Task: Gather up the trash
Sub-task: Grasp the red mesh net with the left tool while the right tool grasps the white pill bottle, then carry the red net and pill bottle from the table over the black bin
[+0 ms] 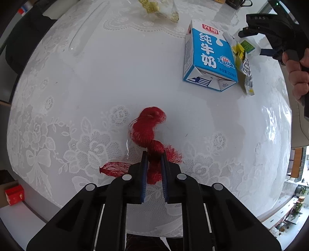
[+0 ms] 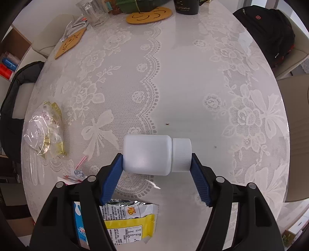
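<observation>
A red mesh net bag (image 1: 148, 127) lies twisted on the white lace-covered table (image 1: 115, 77). My left gripper (image 1: 154, 154) points down and is shut on the net's lower strand. In the right wrist view a white plastic bottle (image 2: 148, 154) with a ribbed cap lies on its side. My right gripper (image 2: 156, 160) spans it lengthwise, one pad against the base and the other against the cap. A blue milk carton (image 1: 208, 56) and a yellow snack wrapper (image 1: 244, 67) lie beside each other near the right gripper.
A crumpled clear plastic bag (image 2: 46, 131) lies at the table's left side. A pink straw piece (image 2: 82, 161) is near the carton (image 2: 80, 222). Wooden coasters (image 2: 148, 14), a glass (image 2: 94, 13) and a black mug (image 2: 186, 7) stand at the far edge. A black backpack (image 2: 270, 32) rests on a chair.
</observation>
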Action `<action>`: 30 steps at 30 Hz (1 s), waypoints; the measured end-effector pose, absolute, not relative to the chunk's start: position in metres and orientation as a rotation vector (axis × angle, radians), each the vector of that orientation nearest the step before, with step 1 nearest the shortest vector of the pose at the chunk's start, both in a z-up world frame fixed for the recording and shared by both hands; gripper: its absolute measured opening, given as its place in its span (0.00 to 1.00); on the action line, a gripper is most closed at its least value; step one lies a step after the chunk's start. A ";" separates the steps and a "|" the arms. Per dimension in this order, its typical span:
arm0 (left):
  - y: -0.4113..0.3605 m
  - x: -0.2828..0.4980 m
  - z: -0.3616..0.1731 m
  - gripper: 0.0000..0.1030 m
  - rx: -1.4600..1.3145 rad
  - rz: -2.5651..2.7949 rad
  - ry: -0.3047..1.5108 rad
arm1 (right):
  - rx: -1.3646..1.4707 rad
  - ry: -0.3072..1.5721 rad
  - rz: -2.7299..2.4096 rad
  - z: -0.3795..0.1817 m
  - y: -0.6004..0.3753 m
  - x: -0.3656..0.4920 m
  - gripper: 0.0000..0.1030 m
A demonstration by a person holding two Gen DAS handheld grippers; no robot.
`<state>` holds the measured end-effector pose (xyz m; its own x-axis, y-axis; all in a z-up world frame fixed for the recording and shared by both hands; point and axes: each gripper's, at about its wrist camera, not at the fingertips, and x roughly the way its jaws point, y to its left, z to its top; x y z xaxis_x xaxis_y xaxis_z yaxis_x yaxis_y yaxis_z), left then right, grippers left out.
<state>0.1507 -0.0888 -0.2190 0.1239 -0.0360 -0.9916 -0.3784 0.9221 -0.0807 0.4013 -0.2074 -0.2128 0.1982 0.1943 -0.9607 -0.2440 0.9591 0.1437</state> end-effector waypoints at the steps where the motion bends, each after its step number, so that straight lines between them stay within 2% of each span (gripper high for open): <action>1: -0.085 0.146 -0.219 0.11 -0.356 0.254 1.428 | -0.043 1.334 0.306 -0.212 -0.210 0.400 0.64; 13: -0.063 0.118 -0.195 0.11 -0.382 0.234 1.367 | -0.047 1.271 0.290 -0.187 -0.240 0.363 0.64; 30: -0.044 0.057 -0.135 0.11 -0.354 0.178 1.253 | -0.092 1.109 0.342 -0.113 -0.258 0.231 0.64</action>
